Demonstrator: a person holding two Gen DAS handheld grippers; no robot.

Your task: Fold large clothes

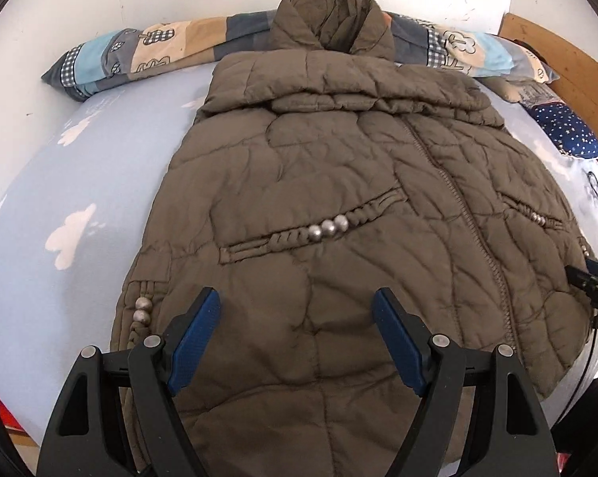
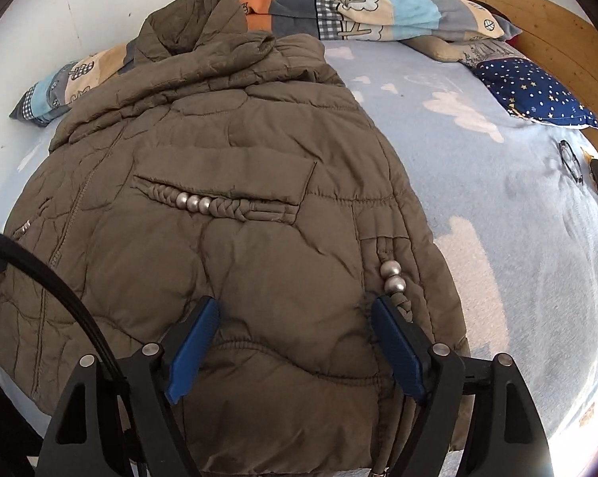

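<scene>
A large olive-brown quilted jacket (image 1: 338, 183) lies front up on a light blue bed, collar toward the far wall, sleeves folded in over the body. It also shows in the right wrist view (image 2: 227, 206). Silver beads (image 1: 329, 228) trim its pockets. My left gripper (image 1: 297, 306) is open and empty, hovering over the hem on the jacket's left half. My right gripper (image 2: 295, 310) is open and empty over the hem on the right half, near the beaded side trim (image 2: 392, 276). The right gripper's body (image 1: 593, 282) shows at the left wrist view's right edge.
The bed sheet (image 2: 497, 198) has white cloud prints. A patchwork blanket (image 1: 140, 51) lies rolled along the white wall. A starry navy pillow (image 2: 537, 93) sits at the wooden headboard (image 2: 537, 20). Glasses (image 2: 571, 161) lie on the sheet at the right. A black cable (image 2: 52, 278) crosses the jacket.
</scene>
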